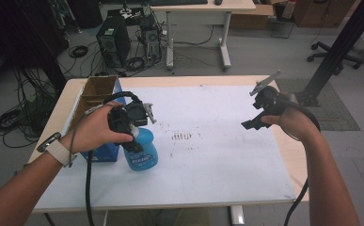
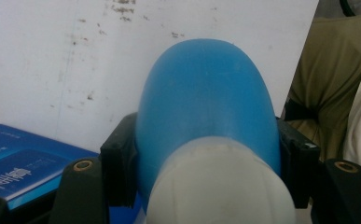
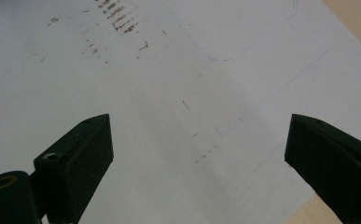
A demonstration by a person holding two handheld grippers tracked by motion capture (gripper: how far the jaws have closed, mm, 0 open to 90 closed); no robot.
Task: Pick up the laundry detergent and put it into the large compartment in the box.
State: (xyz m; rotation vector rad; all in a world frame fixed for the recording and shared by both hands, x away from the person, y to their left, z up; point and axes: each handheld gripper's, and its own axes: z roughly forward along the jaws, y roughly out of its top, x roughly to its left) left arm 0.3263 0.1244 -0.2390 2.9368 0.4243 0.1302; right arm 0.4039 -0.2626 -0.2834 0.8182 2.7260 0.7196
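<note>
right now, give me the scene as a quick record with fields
held item: blue bottle, white neck
left gripper: shut on the bottle just below its neck
right gripper: open, nothing between the jaws, over the white sheet
beside bottle: blue box
behind it: open cardboard box
sheet marks: brown smudges

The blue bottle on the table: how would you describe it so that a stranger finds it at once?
Look at the white sheet covering the table, then at its left edge, where a blue carton lies. Right beside the carton is the blue bottle, gripped by the left hand-held gripper. Unlike the flat-sided carton, it is rounded, with a white top and a printed label.
</note>
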